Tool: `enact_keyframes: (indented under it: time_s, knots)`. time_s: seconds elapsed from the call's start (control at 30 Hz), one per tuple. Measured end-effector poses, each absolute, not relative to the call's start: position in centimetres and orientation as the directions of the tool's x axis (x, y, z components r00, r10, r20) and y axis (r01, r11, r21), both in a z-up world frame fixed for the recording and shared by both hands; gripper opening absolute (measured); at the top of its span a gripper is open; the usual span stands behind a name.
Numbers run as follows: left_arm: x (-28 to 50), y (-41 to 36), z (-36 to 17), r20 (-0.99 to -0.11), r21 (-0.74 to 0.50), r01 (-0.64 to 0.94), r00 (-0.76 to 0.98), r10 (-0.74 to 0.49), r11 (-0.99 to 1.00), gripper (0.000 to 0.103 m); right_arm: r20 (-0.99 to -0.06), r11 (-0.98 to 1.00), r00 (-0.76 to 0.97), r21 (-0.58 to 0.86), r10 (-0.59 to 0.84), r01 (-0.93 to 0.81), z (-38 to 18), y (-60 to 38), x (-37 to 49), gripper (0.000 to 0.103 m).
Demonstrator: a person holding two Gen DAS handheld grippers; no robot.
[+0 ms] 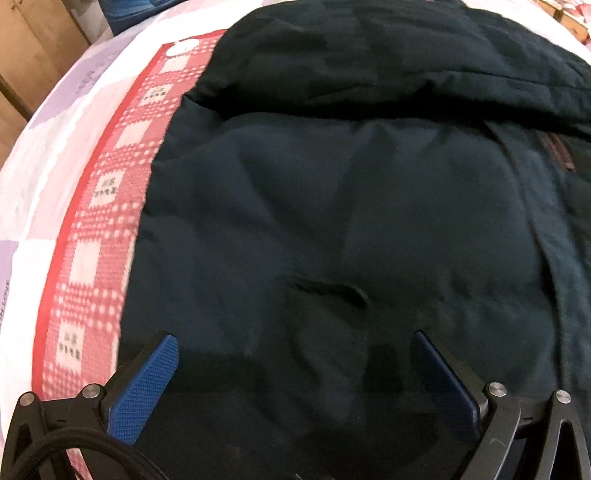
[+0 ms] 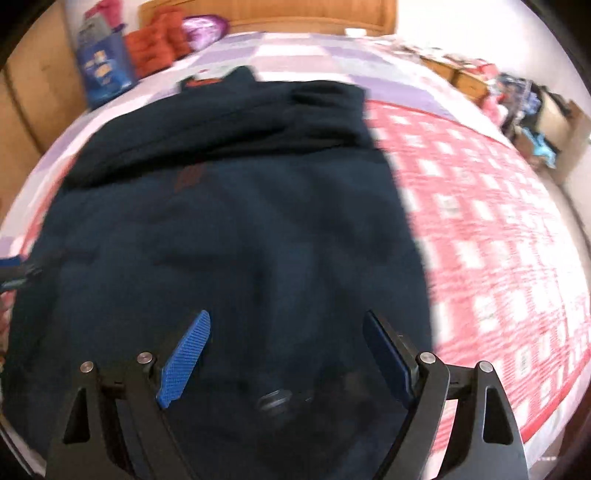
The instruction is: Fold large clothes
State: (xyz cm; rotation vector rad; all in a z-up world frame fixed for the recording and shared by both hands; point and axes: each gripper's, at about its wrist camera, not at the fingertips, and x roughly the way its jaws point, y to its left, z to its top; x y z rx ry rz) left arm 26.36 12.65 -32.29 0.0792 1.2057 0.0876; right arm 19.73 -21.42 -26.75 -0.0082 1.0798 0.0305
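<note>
Bed point(image 2: 280, 48) with lilac sheet, red-check blanket point(image 2: 480, 206) over it, wooden headboard point(image 2: 266, 11) at far edge. Dark jacket point(image 2: 229, 221) lies mid-bed, blanket bare along both sides. Left gripper point(image 1: 295, 339) and right gripper point(image 2: 286, 321) spread wide, holding nothing, above jacket.

Both wrist views close above, sharing dark garment point(image 1: 332, 221)
</note>
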Motion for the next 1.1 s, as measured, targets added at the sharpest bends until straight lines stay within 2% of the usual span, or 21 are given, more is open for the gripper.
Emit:
enact_keyframes:
  time_s: [0.17, 0.37, 0.83, 0.93, 1.1]
  knots:
    - [24.6, 11.9, -31.5, -0.934, 0.094, -0.031, 0.344, 0.099, 0.995, 0.103, -0.896, 0.994, 0.435, 0.051, 0.090, -0.100, -28.8, -17.5, 18.6, 0.087]
    - [21.1, 11.3, -31.9, -0.941, 0.112, -0.063, 0.314, 0.127, 0.992, 0.103, -0.906, 0.977, 0.407, 0.033, 0.119, -0.210, -30.3, -14.8, 16.3, 0.087]
    - [13.0, 9.7, -32.7, -0.949, 0.125, -0.142, 0.272, 0.161, 0.982, 0.103, -0.917, 0.983, 0.395, -0.018, 0.056, -0.181, -31.8, -22.4, 11.1, 0.087]
    - [11.2, 10.2, -33.0, -0.945, 0.131, -0.136, 0.283, 0.165, 0.982, 0.103, -0.912, 0.987, 0.411, -0.063, 0.002, -0.145, -31.8, -24.1, 10.1, 0.087]
    - [8.0, 13.5, -33.6, -0.935, 0.142, -0.160, 0.303, 0.185, 0.977, 0.103, -0.913, 0.996, 0.400, -0.067, -0.086, 0.063, -31.7, -29.2, 7.5, 0.087]
